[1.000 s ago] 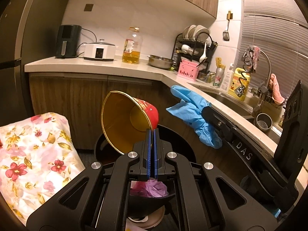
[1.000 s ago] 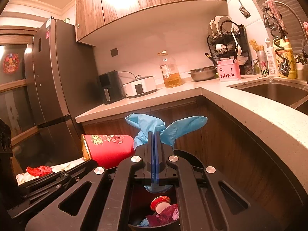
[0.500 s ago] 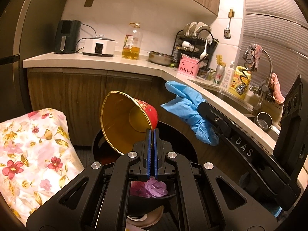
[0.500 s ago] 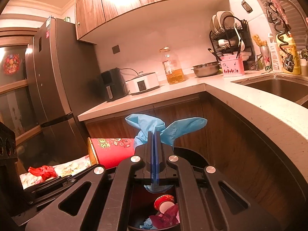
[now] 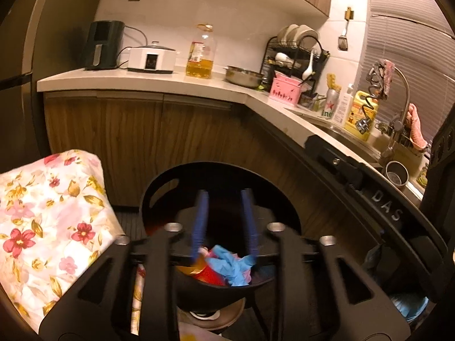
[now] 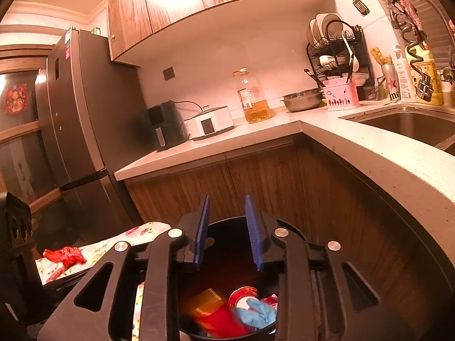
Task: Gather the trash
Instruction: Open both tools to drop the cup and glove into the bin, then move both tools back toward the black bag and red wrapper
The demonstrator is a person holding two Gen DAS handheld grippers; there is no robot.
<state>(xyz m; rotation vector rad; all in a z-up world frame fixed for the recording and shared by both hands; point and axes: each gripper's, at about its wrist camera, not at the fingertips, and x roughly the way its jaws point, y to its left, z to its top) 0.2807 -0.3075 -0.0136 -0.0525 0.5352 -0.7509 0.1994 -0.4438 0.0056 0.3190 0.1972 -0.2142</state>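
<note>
Left hand-held gripper [image 5: 224, 224]: low centre of the left wrist view, over the black bin [image 5: 159, 190]; its blue fingers [image 5: 200, 221] stand spread with nothing between them, and the jaws have just been opening.
Right hand-held gripper [image 6: 227, 231]: low centre of the right wrist view, over the same bin; blue fingers [image 6: 202, 227] apart, empty gap, jaws likewise just been opening.
Bin: round, black, on the floor in front of the wooden cabinet doors [image 5: 136, 142], at the bottom middle of both views.
Red paper cup [image 6: 216, 315]: lying on its side inside the bin, lower centre of the right wrist view, gold inside showing; blurred.
Blue glove [image 6: 256, 316]: crumpled in the bin just right of the cup, touching it; in the left wrist view it lies at the bottom centre [image 5: 230, 265] below the fingertips.
Other rubbish: a round red-and-white lid [image 6: 243, 298] and bits of pink sit in the bin beside the glove.
Floral cloth [image 5: 42, 221]: left edge of the left wrist view, just beside the bin; a red crumpled scrap [image 6: 64, 255] lies on it at lower left in the right wrist view.
Surface [image 6: 227, 142]: pale, L-shaped, across the middle of both views, carrying an oil bottle [image 6: 253, 99], a white cooker [image 6: 209, 122], a steel bowl [image 6: 303, 101] and a pink basket [image 6: 341, 96].
</note>
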